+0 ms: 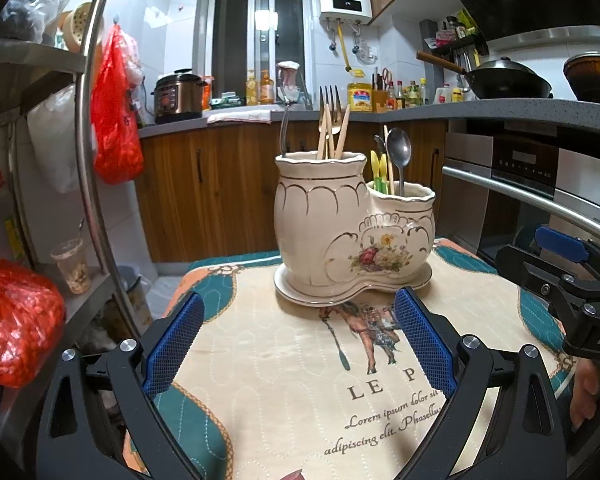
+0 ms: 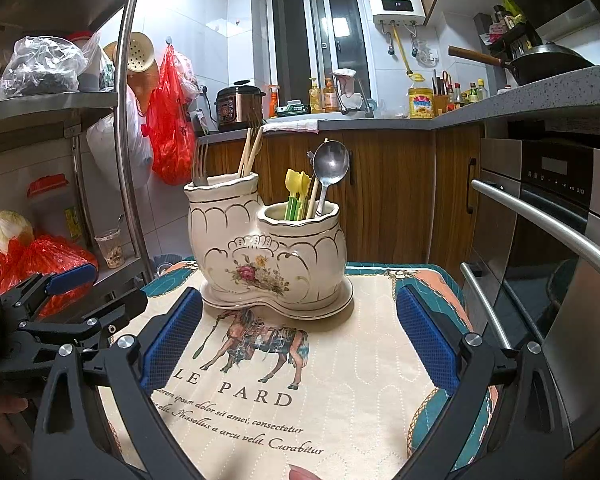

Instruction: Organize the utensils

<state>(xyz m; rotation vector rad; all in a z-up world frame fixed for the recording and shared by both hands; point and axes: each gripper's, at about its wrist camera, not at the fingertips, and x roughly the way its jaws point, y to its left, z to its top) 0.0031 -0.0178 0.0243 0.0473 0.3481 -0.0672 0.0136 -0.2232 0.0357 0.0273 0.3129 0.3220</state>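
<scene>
A cream ceramic two-pot utensil holder (image 1: 340, 232) (image 2: 268, 252) with a flower print stands on the printed mat. Its taller pot holds a fork (image 1: 330, 104) and wooden chopsticks (image 1: 342, 136) (image 2: 252, 152). Its shorter pot holds a metal spoon (image 1: 399, 148) (image 2: 331, 162) and yellow-green plastic utensils (image 1: 380, 172) (image 2: 297, 192). My left gripper (image 1: 298, 344) is open and empty, just short of the holder. My right gripper (image 2: 300, 340) is open and empty, also just in front of it. Each gripper shows at the edge of the other's view.
The mat (image 1: 300, 400) (image 2: 340, 380) covers a small table. A steel shelf rack (image 1: 88, 160) (image 2: 128, 140) with red bags stands at the left. An oven with a bar handle (image 1: 520, 196) (image 2: 540, 220) is at the right. The kitchen counter (image 1: 420, 114) runs behind.
</scene>
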